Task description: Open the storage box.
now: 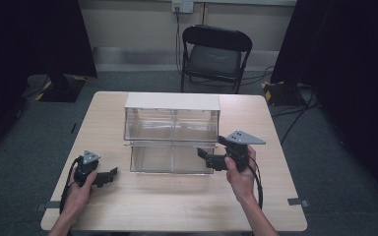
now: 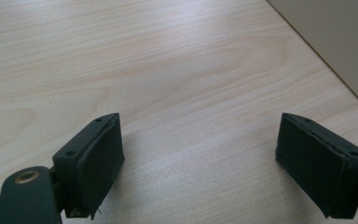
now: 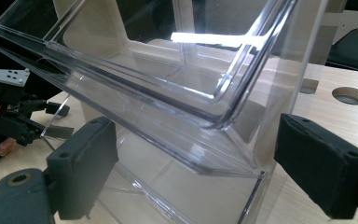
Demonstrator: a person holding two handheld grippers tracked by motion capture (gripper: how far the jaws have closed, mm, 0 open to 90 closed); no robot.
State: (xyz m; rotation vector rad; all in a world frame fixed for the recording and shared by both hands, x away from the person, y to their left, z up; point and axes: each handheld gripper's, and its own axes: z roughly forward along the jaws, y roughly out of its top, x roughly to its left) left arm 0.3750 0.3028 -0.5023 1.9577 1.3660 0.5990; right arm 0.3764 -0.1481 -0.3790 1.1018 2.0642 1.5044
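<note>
I see the clear acrylic drawer unit (image 1: 172,140) at the table's (image 1: 177,206) middle. My right gripper (image 1: 204,153), jaws spread, faces its corner; the left gripper (image 1: 110,173) rests spread. It seems stiff, slippery, light; I would pinch the drawer's front lip (image 3: 214,119).

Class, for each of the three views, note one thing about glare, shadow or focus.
High view: even light, dark curtains at the sides, the clear acrylic organizer looks faint. Left gripper view: the fingers throw soft shadows on the wooden table. Right gripper view: a bright glare strip on the organizer's upper rim; the near fingers look soft.
</note>
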